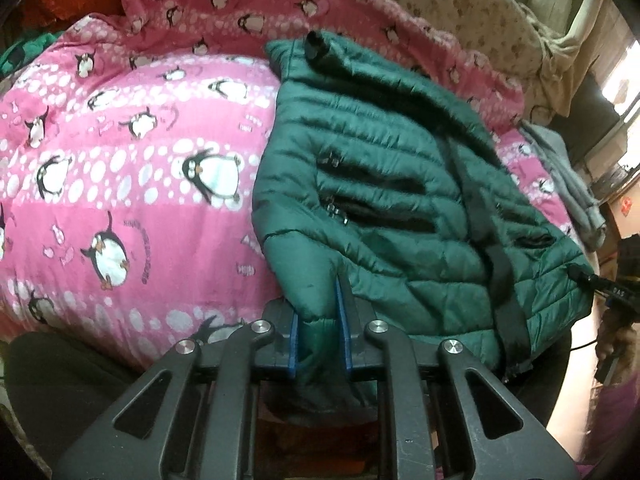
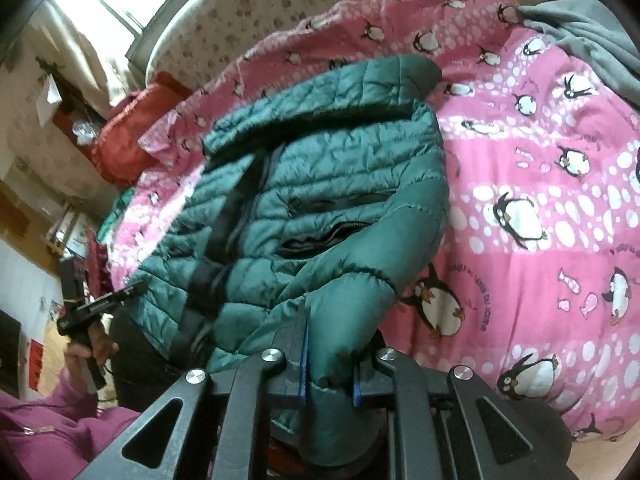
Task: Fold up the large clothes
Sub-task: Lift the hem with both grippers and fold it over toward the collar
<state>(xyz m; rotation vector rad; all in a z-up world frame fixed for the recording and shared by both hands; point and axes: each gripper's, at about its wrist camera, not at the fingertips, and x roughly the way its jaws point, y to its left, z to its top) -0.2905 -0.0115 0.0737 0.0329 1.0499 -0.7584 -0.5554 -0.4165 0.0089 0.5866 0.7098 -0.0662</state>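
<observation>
A dark green quilted puffer jacket [image 1: 400,184] lies on a pink penguin-print quilt [image 1: 132,184], front side up, with black zip bands down it. My left gripper [image 1: 320,320] is shut on the jacket's near left hem corner, green fabric pinched between its blue pads. In the right wrist view the same jacket [image 2: 320,184] spreads away from me, and my right gripper [image 2: 328,364] is shut on a cuffed sleeve end at the near right. The other gripper [image 2: 100,308] shows at the far left in a hand with a magenta sleeve.
A grey garment [image 1: 568,184] lies at the quilt's right edge, seen too at the top right as grey cloth [image 2: 588,36]. A red cushion [image 2: 136,132] sits by the floral wall [image 2: 248,8]. A green cloth [image 1: 24,52] peeks at the far left.
</observation>
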